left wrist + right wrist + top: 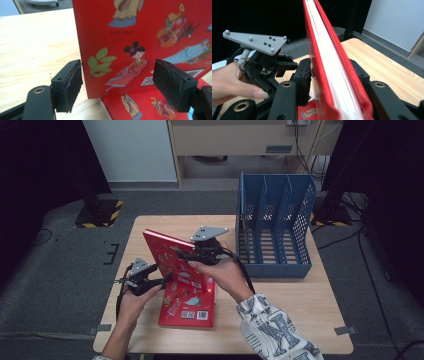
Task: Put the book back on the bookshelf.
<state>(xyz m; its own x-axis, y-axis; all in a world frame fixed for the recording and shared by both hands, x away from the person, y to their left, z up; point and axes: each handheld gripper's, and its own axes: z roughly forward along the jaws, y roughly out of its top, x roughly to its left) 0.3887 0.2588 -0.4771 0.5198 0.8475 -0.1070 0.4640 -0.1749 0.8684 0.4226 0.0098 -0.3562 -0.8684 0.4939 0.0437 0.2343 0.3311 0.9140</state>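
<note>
Your right gripper (pixel 186 254) clamps one red book (pixel 172 262) across its thickness, one pad on each cover, as the right gripper view shows; the book stands tilted on its lower edge. Your right hand (pixel 220 272) reaches in from the book's right side, palm turned toward the cover, with the grey three-cornered plate on top.

Your left gripper (pixel 162 279) sits at the standing book's left edge. Its two jaws are spread apart: the book's left edge stands just beside the left pad (pixel 72 82), while the right pad (pixel 172 82) stands clear in front of the cover. Your left hand (pixel 134 301) holds it low and roughly level.

A second red book (pixel 187 307) lies flat under the standing one. Both are glossy hardcovers printed with cartoon figures.

One table (pixel 280 320) of pale wood carries them. Right of the books and farther back stands one blue file rack (pixel 274 222) of perforated plastic, divided into slots.
</note>
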